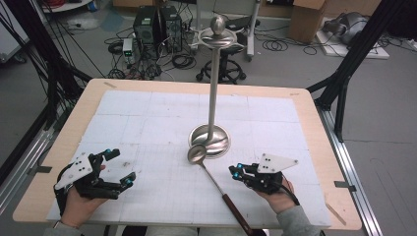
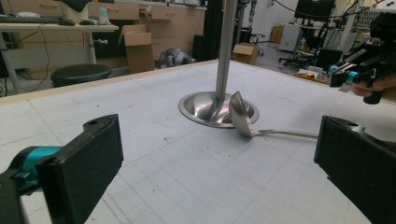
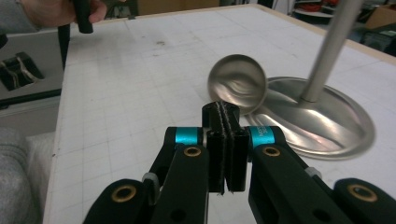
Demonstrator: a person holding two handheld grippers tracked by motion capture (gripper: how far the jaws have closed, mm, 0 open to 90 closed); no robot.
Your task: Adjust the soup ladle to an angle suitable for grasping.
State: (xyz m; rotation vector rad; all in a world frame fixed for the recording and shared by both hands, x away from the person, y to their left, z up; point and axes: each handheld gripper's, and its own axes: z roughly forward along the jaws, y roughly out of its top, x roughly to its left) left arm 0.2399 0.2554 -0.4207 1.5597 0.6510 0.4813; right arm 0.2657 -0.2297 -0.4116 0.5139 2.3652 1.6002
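High view: steel ladle (image 1: 197, 154) with empty bowl leans against the stand's dished steel base (image 1: 216, 133); right claw (image 1: 235, 171) pressed together on nothing, left claw (image 1: 119, 166) spread.

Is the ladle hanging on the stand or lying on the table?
Lying: the ladle rests on the table, bowl against the stand base.

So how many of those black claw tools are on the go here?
2. The left gripper sits at the table's near left with its jaws wide open; the right gripper is at the near right, jaws shut on nothing, beside the ladle.
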